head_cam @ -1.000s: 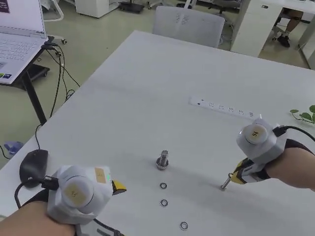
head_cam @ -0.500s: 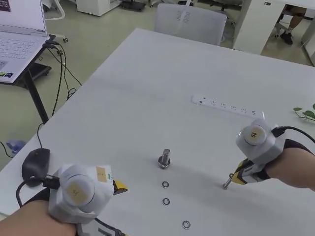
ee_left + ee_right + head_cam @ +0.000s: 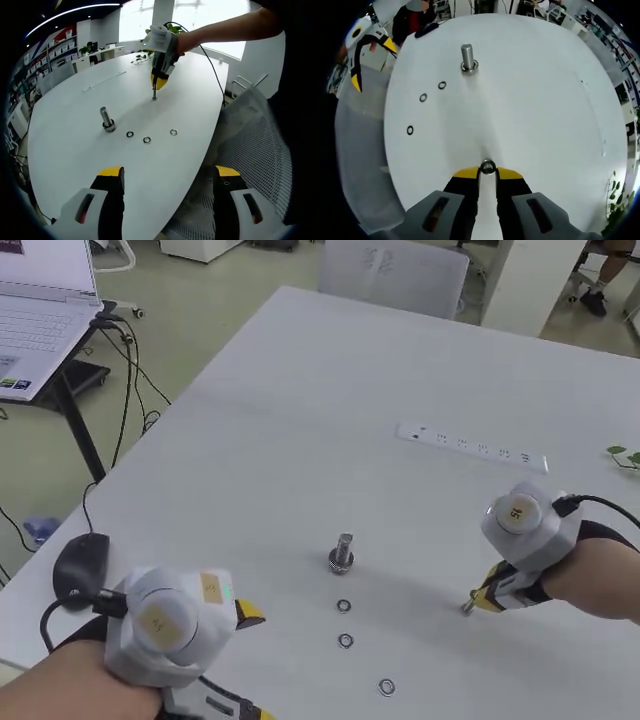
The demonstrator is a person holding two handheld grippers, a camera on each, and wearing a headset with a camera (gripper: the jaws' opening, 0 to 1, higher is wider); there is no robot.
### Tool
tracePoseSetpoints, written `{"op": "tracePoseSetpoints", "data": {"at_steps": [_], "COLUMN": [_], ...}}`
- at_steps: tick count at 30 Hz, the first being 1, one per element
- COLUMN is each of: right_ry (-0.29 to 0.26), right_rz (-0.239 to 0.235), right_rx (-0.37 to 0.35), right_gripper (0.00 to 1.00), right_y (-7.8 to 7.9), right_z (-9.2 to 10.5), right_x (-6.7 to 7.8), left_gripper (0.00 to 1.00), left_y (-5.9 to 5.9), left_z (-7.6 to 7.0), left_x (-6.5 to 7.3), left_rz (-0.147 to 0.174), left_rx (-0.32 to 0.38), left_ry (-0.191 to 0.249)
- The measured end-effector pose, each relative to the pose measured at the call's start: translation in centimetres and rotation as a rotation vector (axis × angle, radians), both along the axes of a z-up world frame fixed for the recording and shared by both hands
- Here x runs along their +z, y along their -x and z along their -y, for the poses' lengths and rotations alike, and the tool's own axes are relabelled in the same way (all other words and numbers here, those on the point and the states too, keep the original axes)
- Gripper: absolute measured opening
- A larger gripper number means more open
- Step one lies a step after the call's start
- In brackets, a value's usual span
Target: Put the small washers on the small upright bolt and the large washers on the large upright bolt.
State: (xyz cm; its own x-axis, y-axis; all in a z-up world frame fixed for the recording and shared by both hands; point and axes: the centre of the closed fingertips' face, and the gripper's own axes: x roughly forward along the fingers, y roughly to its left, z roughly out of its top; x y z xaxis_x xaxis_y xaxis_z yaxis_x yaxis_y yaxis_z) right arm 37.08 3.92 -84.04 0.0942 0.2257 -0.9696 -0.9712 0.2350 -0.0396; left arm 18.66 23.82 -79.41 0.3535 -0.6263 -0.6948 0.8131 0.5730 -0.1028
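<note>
Since the small silver bolt won't stand on its own, my guess is that's why the right gripper has its yellow-tipped jaws pinched tight on the top end, with the bottom end down on the white table. Looks like it's propping the bolt up as a post. From the head view the bolt seems to lean a bit, so I wouldn't call it properly upright.

The large silver bolt needs no help. It stands near the middle of the table on its own wide base, well apart from the small one. There's a thicker collar at the bottom, and I can't tell if that's the bolt head or a washer already on it.

The left gripper is hanging off the near edge of the table with its jaws spread wide and nothing in them, probably so it's ready to go pick washers.

Count:
- 2 bolts, one large and one small
- 3 loose silver ring washers, lying flat in a rough row running from just beside the large bolt toward the near edge

They're too small for me to sort into small and large.
</note>
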Motion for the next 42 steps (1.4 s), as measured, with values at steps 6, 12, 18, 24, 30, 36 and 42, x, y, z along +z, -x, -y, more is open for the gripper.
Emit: {"op": "tracePoseSetpoints", "data": {"at_steps": [6, 12, 18, 24, 30, 36, 42], "right_ry": [0.007, 0.006, 0.008, 0.018, 0.014, 0.006, 0.001], "right_rz": [-0.003, -0.011, -0.014, -0.009, -0.021, -0.024, -0.024], "right_rx": [0.007, 0.005, 0.014, 0.045, 0.019, 0.012, 0.011], "right_gripper": [0.13, 0.13, 0.13, 0.04, 0.05, 0.07, 0.10], "right_y": [-0.1, -0.3, -0.2, 0.2, 0.6, 0.8, 0.9], "right_z": [0.1, -0.1, -0.3, -0.4, -0.4, -0.8, -1.1], "right_x": [-1.0, -1.8, -2.7, -2.9, -2.6, -2.3, -2.2], "left_gripper": [0.72, 0.71, 0.71, 0.71, 0.71, 0.70, 0.70], "left_y": [0.1, 0.3, 0.5, 0.5, 0.5, 0.4, 0.4], "left_z": [0.0, -0.1, -0.1, -0.2, -0.5, -0.5, -0.5], "left_x": [-0.2, -0.5, -0.7, -0.7, -0.7, -0.7, -0.5], "left_rz": [-0.010, -0.020, -0.029, -0.033, -0.033, -0.036, -0.034], "left_rx": [0.000, 0.002, 0.003, 0.006, 0.008, 0.010, 0.009], "left_ry": [-0.004, -0.009, -0.011, -0.009, -0.013, -0.011, -0.009]}}
